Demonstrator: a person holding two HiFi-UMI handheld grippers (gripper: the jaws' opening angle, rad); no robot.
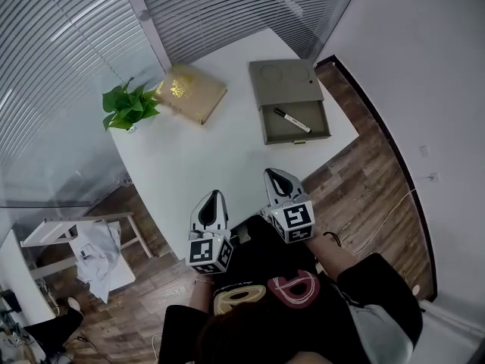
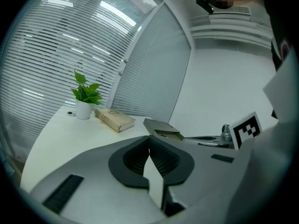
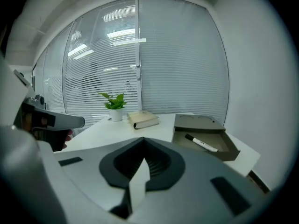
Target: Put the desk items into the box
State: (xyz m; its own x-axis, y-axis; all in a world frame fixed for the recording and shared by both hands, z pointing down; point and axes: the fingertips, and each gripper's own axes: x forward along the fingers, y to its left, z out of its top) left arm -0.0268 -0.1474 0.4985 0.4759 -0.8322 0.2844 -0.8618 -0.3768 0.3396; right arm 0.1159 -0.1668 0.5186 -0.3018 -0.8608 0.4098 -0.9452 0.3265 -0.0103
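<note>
Both tongs sit low at the near edge of the table (image 1: 204, 158). Left gripper (image 1: 215, 196) has its jaws together and nothing between them; right gripper (image 1: 275, 174) is the same, closed and empty. Neither is near any item yet.

Risks, near to far:
- Jaws need to spread before any pickup. A closed tip reaching an item would likely just shove it across the smooth top.
- Box (image 1: 276, 131) is at the right side, close to the table edge. A push while loading could slide it toward that edge.
- Marker (image 1: 292, 120) already lies in the open compartment; the other half of the box looks covered by a lid panel. Free space seems tight, and a drop onto the marker could leave the next item tilted.
- Book (image 1: 189, 92) lies flat, well apart from the box. It's probably wide and low for a two-jaw grip: slip or pivot is likely if pinched at a corner.
- Plant (image 1: 127, 106) stands just beside the book, near the far-left edge. Dragging the book could tip the pot.
</note>
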